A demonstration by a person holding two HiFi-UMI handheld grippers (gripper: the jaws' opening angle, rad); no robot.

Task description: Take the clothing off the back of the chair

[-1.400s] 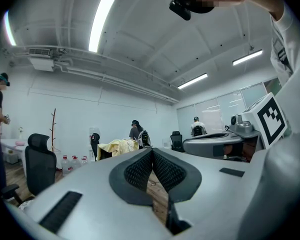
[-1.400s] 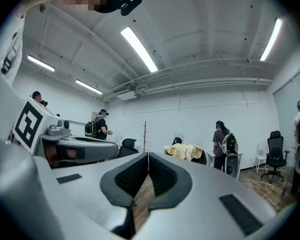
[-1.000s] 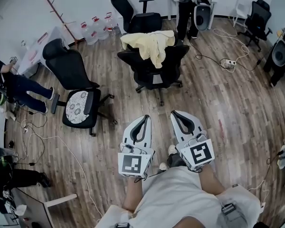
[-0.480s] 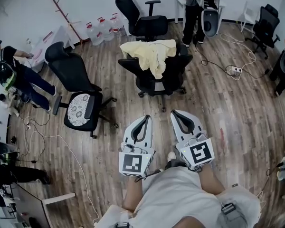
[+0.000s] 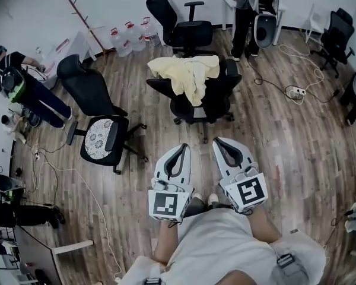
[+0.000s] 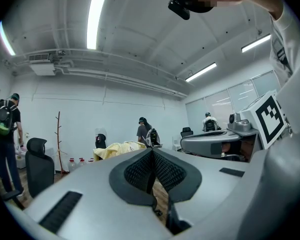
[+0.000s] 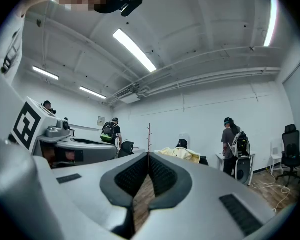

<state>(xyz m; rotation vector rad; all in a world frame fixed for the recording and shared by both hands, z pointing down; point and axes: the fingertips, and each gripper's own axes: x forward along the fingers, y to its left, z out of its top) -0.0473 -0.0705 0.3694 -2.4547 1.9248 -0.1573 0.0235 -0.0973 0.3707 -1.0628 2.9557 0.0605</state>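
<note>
Left gripper (image 5: 181, 146) and right gripper (image 5: 219, 141) sit side by side and level, both jaws clenched tight with nothing between them. The marker cube (image 5: 166, 205) on each shows a black-and-white square pattern. Ahead and well apart, on the wood floor (image 5: 285, 135), stands a black office chair (image 5: 199, 103). The clothing (image 5: 187, 73) is pale yellow, crumpled and draped over its backrest, with one fold hanging lower mid-way. Water jugs (image 5: 130, 35) stand by the far wall.

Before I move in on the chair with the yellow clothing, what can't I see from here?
- Head view: the clothing covers the top of the chair; any snag underneath is hidden.
- Gripper views: the left gripper and right gripper block most of the chair, and the clothing is too small to tell its type.
</note>
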